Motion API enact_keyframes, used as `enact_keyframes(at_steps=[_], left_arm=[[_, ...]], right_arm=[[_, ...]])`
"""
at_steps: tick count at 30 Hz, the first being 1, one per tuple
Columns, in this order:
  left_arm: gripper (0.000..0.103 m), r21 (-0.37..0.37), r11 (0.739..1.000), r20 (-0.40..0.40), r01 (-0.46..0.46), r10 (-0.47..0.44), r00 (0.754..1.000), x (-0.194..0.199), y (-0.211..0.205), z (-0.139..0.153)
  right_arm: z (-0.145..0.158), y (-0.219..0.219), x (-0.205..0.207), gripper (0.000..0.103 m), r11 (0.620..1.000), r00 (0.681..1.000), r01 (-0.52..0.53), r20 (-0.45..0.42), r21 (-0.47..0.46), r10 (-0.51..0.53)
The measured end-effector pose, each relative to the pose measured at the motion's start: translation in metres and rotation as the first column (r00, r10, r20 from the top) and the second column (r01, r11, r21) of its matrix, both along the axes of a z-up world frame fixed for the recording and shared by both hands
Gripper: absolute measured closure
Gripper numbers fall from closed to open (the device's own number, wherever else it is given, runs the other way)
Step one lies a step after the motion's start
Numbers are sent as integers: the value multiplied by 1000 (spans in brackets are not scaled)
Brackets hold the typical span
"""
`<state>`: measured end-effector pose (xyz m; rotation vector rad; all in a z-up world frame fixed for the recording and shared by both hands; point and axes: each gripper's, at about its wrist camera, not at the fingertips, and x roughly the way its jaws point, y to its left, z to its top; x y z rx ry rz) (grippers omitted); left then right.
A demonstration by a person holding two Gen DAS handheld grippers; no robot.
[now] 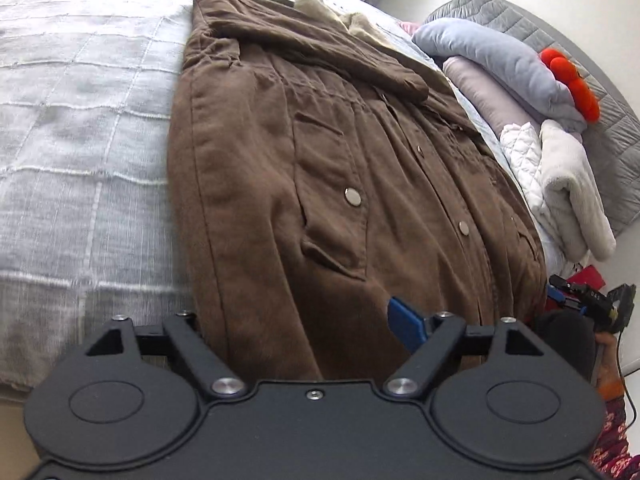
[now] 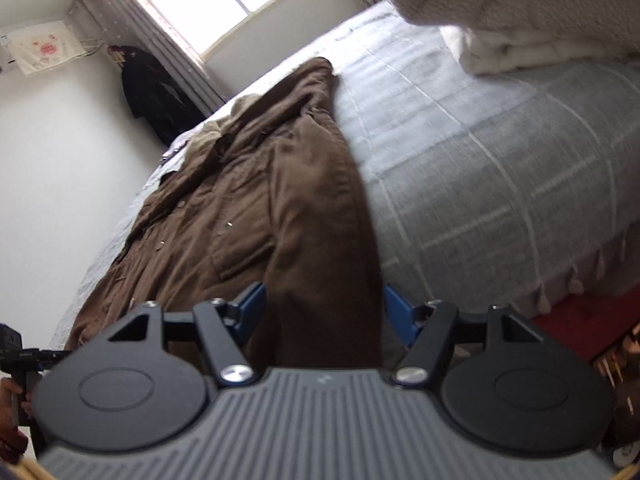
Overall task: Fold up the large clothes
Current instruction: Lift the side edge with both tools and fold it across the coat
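One brown coat (image 1: 320,152), two grippers, both spread.

a brown coat (image 1: 320,168) is seen on a pale grey-blue bedspread (image 1: 80,140) crossed by white grid lines.

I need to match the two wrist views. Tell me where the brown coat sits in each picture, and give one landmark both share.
Left wrist: the brown coat fills the centre, running from the left tongs up to the top edge.
Right wrist: the brown coat lies centre-left, its near edge between the open right tongs.
Shared landmark: the grey checked bedspread beside it.
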<state>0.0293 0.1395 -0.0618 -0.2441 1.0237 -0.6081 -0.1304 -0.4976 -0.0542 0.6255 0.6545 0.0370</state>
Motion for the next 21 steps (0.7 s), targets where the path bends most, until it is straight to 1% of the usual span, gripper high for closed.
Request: enact_keyframes(at_steps=[3, 4, 5, 6, 7, 8, 9, 10, 11, 12, 13, 14, 15, 16, 17, 19, 21], left_arm=[[24, -18, 1000, -18, -18, 17, 1000, -2, 2, -1], [26, -26, 999, -31, -28, 27, 999, -2, 2, -1], [26, -29, 999, -45, -30, 29, 999, -3, 3, -1], [29, -29, 999, -53, -29, 27, 998, -4, 3, -1], [45, -21, 999, -52, -28, 27, 998, -6, 2, 0], [56, -1, 1000, -45, -27, 27, 999, -9, 0, 2], [71, 14, 999, -38, -34, 34, 999, -11, 0, 4], [79, 5, 999, -32, -42, 43, 999, -13, 2, 6], [82, -17, 998, -23, -54, 53, 998, -15, 5, 9], [84, -56, 996, -14, -69, 68, 998, -17, 10, 12], [87, -112, 990, -8, -83, 82, 997, -18, 15, 15], [88, -178, 980, -7, -92, 93, 996, -19, 20, 18], [90, -256, 961, -9, -105, 106, 994, -18, 26, 22], [91, -334, 935, -11, -119, 122, 992, -15, 31, 25], [92, -392, 911, -14, -129, 135, 991, -13, 35, 29], [92, -494, 856, -6, -150, 169, 986, -4, 39, 38], [92, -536, 826, 16, -175, 218, 976, 8, 40, 49]], right_arm=[[-8, -2, 4, 38, 1000, 999, -14, -35, 27, 15], [-11, -1, 6, 40, 999, 999, -29, -38, 37, 30], [-13, 1, 9, 43, 998, 998, -47, -39, 43, 48], [-15, 3, 12, 56, 997, 997, -64, -40, 45, 65], [-15, 6, 12, 75, 997, 997, -72, -37, 33, 73], [-13, 8, 12, 81, 997, 996, -82, -40, 15, 82], [-10, 9, 10, 91, 996, 995, -90, -32, 15, 91], [-7, 9, 7, 93, 995, 995, -97, -15, 22, 97], [-3, 10, 3, 93, 995, 995, -97, 3, 20, 97], [2, 10, -2, 94, 995, 996, -92, 25, 29, 91], [6, 7, -7, 94, 993, 995, -88, 56, 75, 84], [9, 4, -10, 94, 985, 993, -89, 96, 145, 76], [14, 2, -11, 94, 973, 988, -95, 137, 208, 67], [20, 1, -9, 95, 962, 983, -102, 174, 254, 58], [26, 1, -6, 95, 951, 977, -112, 207, 288, 52], [44, 4, 7, 95, 936, 962, -136, 270, 324, 46], [63, 9, 25, 95, 939, 951, -131, 308, 318, 28]])
